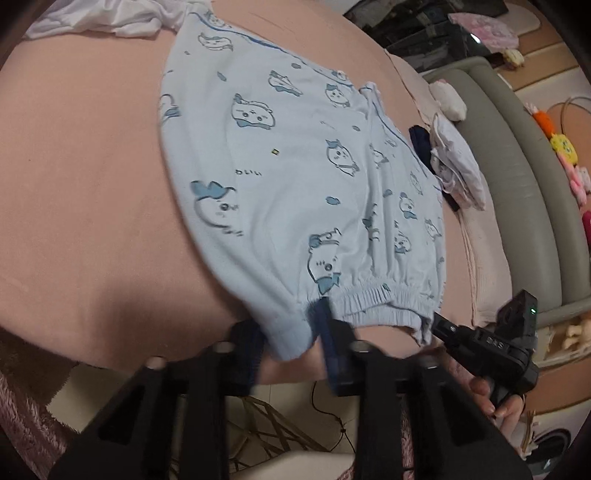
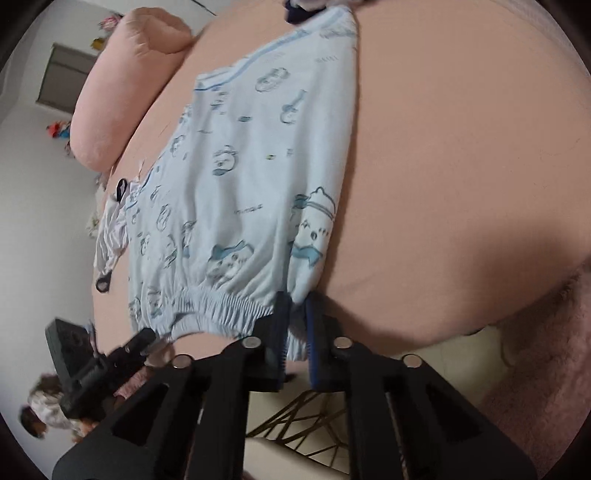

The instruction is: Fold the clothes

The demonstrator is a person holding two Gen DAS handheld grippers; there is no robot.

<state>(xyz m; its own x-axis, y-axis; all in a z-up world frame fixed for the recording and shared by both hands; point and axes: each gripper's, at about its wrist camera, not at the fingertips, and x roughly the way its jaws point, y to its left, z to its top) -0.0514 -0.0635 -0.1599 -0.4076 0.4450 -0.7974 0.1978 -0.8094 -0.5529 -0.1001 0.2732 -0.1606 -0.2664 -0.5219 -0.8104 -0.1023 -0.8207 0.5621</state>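
While the light-blue printed shorts (image 1: 295,177) lie flat on the pink bed sheet (image 1: 81,192), their elastic waistband (image 1: 376,299) sits at the near edge. The left gripper (image 1: 291,332) appears clamped on the waistband's left corner, though blur softens the pads. The right gripper (image 2: 297,325) pinches the right corner tightly.

bed (image 1: 85,192) — pink sheet | on it: blue printed shorts (image 1: 295,177), white garment (image 1: 107,18), pillow (image 2: 122,85)
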